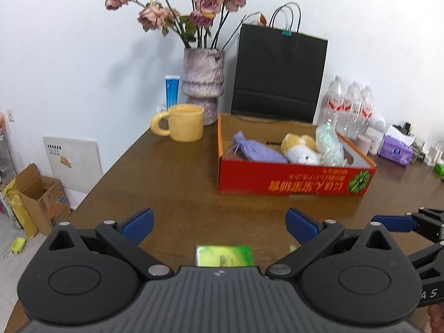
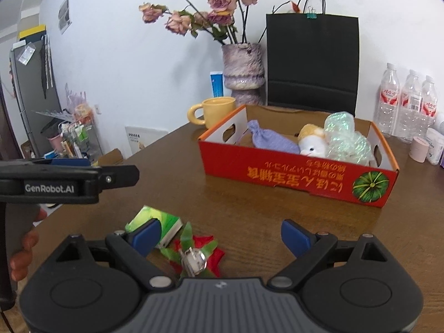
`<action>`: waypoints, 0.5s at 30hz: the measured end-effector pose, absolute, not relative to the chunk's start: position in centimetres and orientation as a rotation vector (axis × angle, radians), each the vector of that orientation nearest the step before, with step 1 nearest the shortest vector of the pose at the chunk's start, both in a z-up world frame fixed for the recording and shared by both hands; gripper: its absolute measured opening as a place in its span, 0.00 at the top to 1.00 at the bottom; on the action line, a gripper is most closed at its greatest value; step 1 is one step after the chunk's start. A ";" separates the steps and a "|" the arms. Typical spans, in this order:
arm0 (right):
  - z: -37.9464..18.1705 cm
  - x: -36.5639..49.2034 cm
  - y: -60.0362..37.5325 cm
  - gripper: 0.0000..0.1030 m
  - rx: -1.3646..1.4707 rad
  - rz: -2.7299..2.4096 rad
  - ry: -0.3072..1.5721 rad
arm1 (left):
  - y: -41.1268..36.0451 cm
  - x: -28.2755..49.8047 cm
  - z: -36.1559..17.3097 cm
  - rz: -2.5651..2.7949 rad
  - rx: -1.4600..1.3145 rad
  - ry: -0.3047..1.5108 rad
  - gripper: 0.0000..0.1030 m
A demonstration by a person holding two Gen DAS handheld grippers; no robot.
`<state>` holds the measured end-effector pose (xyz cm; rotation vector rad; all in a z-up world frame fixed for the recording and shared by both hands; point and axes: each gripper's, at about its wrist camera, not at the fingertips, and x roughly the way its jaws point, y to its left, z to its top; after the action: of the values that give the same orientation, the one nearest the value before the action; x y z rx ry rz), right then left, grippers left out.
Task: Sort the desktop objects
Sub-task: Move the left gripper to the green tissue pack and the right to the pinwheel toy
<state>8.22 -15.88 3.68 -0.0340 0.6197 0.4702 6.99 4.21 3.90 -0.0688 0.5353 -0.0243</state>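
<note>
A red cardboard box (image 1: 294,184) (image 2: 294,179) stands on the brown table. It holds a purple pouch (image 1: 256,149) (image 2: 273,140), a plush toy (image 1: 301,149) (image 2: 312,141) and a crumpled clear bag (image 1: 330,145) (image 2: 347,138). A green tissue pack (image 1: 224,255) (image 2: 156,222) lies on the table just under my open, empty left gripper (image 1: 219,226). A red and green hair clip (image 2: 195,254) lies beside the pack, under my open, empty right gripper (image 2: 222,236).
A yellow mug (image 1: 183,123) (image 2: 215,111), a vase of dried roses (image 1: 202,83) (image 2: 244,69) and a black paper bag (image 1: 277,77) (image 2: 312,61) stand behind the box. Water bottles (image 1: 348,105) (image 2: 408,102) and small toiletries stand at the right. Cardboard boxes (image 1: 41,197) sit on the floor left.
</note>
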 end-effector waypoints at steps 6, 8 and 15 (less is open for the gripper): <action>2.6 8.0 -15.2 0.10 -0.036 0.487 0.658 | 4.8 7.1 2.2 -0.016 -0.075 0.584 0.00; 2.1 8.1 -14.9 0.10 -0.040 0.489 0.668 | 5.0 7.2 1.8 -0.019 -0.080 0.597 0.00; 0.6 8.3 -14.1 0.10 -0.067 0.480 0.690 | 5.1 7.8 0.6 -0.028 -0.092 0.636 0.00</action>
<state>8.32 -14.07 0.61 -0.0674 0.6898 0.4801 7.78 5.15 0.56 -0.0921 0.6362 -0.0280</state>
